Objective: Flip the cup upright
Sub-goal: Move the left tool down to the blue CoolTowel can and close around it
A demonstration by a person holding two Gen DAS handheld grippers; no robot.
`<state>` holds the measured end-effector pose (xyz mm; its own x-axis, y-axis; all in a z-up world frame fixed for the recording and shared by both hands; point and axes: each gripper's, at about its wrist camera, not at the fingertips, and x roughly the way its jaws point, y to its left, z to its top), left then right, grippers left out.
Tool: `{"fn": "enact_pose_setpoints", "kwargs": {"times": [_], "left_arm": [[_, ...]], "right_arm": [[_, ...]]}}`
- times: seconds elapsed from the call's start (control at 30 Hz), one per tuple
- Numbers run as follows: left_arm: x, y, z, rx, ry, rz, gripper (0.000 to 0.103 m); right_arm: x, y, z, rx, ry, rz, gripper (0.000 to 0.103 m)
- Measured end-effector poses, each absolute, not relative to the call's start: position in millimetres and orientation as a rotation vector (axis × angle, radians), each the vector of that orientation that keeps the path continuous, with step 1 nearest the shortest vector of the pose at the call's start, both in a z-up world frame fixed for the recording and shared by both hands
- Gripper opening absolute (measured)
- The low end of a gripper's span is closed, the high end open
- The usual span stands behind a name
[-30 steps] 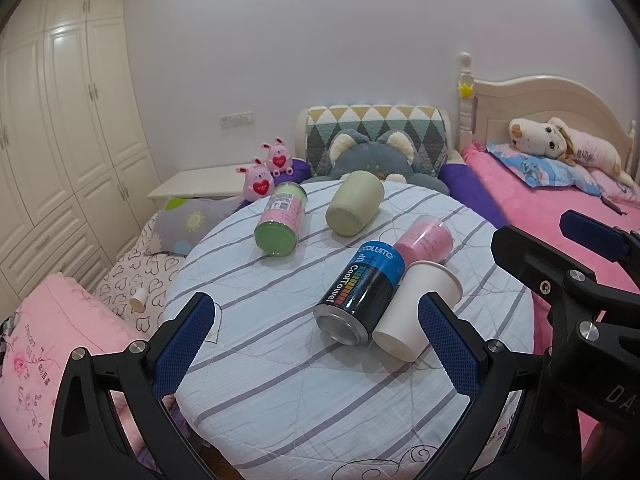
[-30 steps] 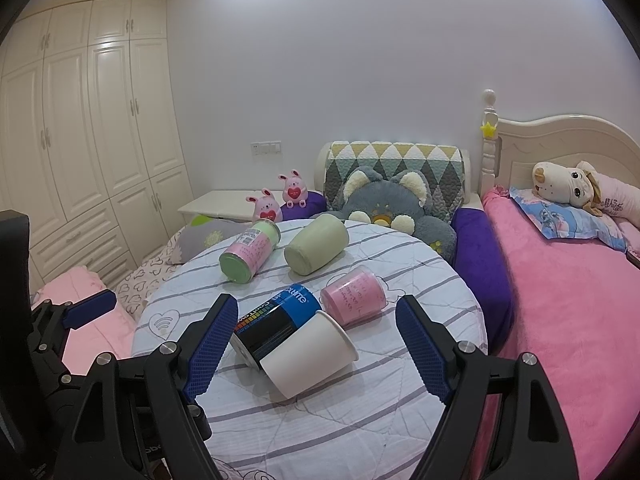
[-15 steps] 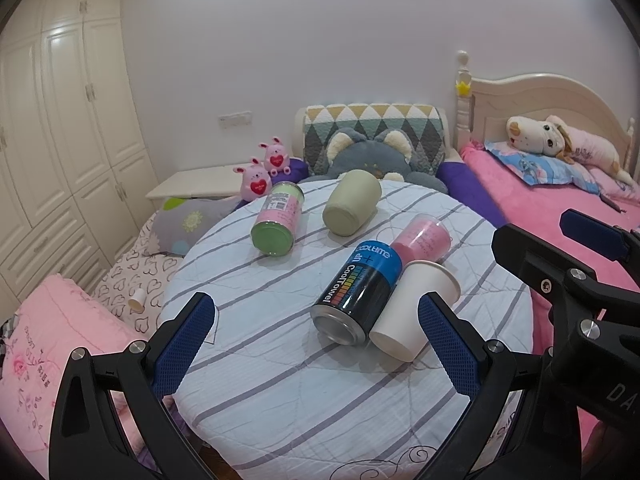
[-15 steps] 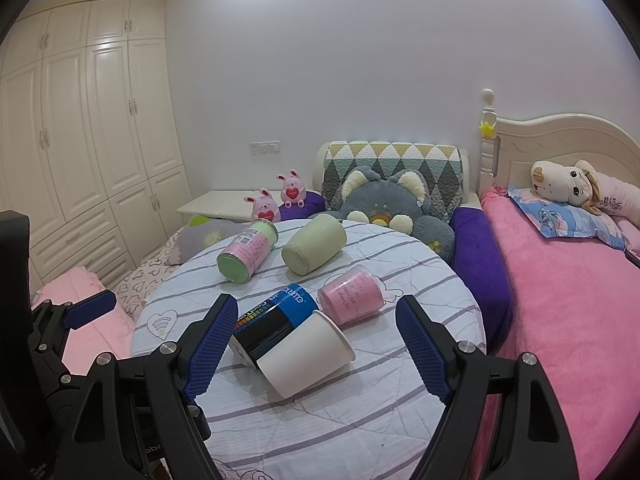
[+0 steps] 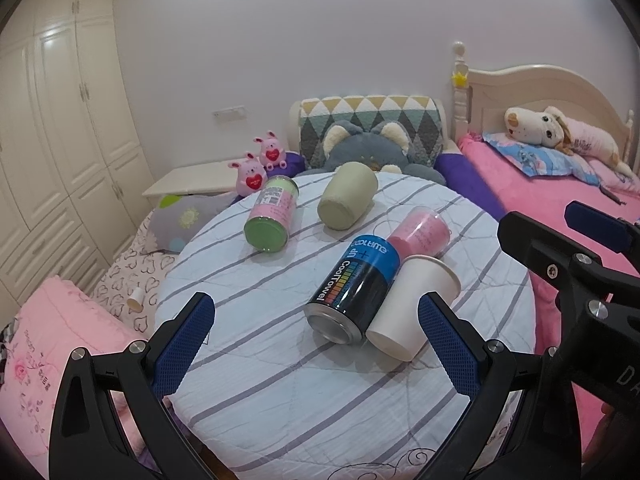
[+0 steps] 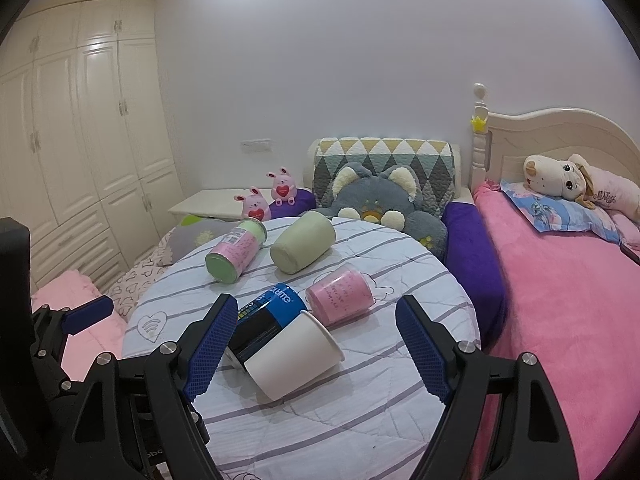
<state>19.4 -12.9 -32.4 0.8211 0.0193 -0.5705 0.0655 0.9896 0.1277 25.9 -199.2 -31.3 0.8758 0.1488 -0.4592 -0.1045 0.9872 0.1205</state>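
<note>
Both wide-open claws (image 5: 316, 338) (image 6: 316, 346) slightly nearer the striped round table (image 5: 280, 380) (pink bed (image 6: 560, 300) alongside), white cup (image 6: 294, 354) sideways.

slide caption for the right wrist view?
Open right gripper approaches a white paper cup lying on its side against a CoolTowel can on the round striped table.

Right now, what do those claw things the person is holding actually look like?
Each hand-held gripper, left and right, is a matte black plastic frame ending in two fingers. The inner faces carry blue pads with a fine dimpled texture. Silver screw heads dot the frames. White lettering shows on the right one's body in the left view, cut off at the edge.
</note>
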Motion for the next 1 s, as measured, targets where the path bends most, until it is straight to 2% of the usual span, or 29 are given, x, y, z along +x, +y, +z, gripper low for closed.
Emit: {"fn": "enact_pose_setpoints", "kwargs": {"times": [0.53,1.0], "left_arm": [[46,-17,-48,0.138,0.723,-0.095,0.103],[108,-14,-78,0.151,0.847,-0.110,0.103]], "right_arm": [[40,-218,-43,0.136,0.515,0.120,0.083],[74,-233,-66,0.189,0.571,0.127,0.083]]}}
